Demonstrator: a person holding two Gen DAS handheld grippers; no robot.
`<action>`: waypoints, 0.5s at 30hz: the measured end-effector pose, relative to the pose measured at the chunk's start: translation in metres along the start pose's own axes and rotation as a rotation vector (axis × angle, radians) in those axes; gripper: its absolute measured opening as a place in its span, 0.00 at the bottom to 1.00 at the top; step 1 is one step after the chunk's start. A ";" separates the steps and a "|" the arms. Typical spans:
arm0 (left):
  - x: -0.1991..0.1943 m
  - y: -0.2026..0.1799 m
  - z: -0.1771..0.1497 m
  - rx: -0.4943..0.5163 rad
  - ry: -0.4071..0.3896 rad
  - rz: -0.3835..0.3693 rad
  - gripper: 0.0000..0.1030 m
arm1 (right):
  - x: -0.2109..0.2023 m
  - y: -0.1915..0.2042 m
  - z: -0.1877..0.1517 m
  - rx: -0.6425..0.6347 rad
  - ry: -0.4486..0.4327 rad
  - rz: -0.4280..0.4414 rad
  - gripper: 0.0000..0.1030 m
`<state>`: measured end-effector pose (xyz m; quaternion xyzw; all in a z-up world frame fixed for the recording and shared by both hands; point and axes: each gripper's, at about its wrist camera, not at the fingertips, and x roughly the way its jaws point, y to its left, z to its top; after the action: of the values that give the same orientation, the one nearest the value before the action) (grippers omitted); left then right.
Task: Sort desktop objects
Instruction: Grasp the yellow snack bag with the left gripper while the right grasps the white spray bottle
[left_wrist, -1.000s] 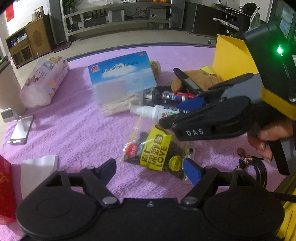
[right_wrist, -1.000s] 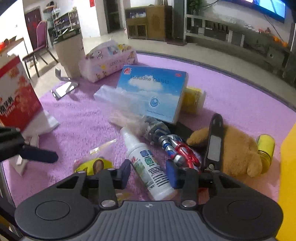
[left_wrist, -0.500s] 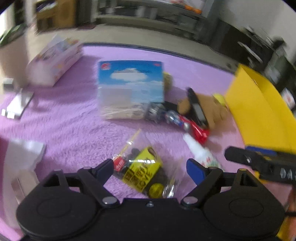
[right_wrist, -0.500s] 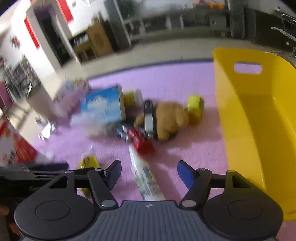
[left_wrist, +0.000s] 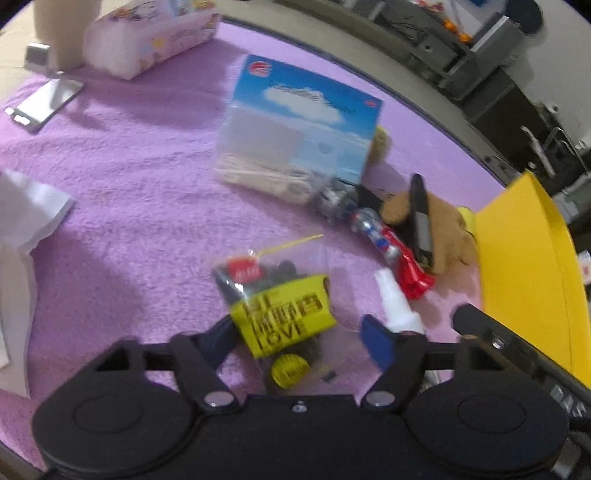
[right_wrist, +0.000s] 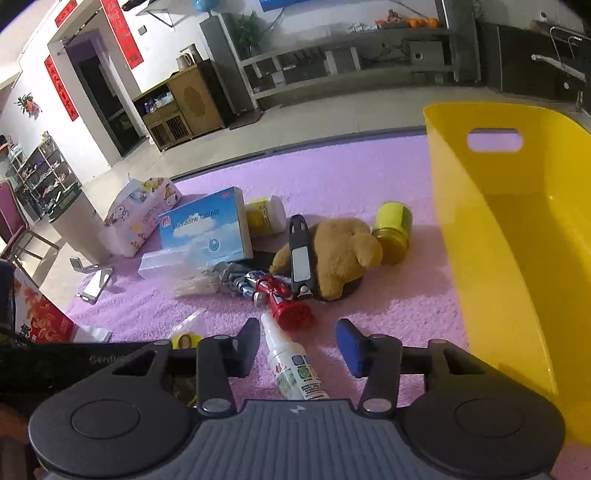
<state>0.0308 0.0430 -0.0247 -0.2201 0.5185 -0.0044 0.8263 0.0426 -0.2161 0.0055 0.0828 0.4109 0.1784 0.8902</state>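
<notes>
Crinkly clear snack bag (left_wrist: 280, 314) on fuzzy purple cloth (left_wrist: 122, 206)

Left wrist view motion-blurred; right wrist view sharp, evenly lit; fisheye-curved edges

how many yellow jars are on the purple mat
2. One yellow jar lies on its side right of the plush toy, nearest the yellow bin. The other yellow jar lies behind the blue tablet box. More could be hidden behind the clutter.
</notes>
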 end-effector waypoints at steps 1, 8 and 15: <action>-0.002 -0.002 -0.001 0.037 0.001 -0.006 0.59 | 0.001 -0.001 0.000 0.004 0.008 0.001 0.49; -0.012 -0.004 -0.012 0.303 0.048 -0.034 0.57 | 0.015 0.005 -0.006 -0.044 0.119 0.014 0.36; -0.014 0.002 -0.008 0.275 0.034 -0.010 0.69 | 0.035 0.016 -0.012 -0.136 0.166 -0.059 0.42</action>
<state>0.0170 0.0452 -0.0163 -0.1072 0.5259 -0.0832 0.8397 0.0503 -0.1876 -0.0223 -0.0051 0.4724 0.1856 0.8616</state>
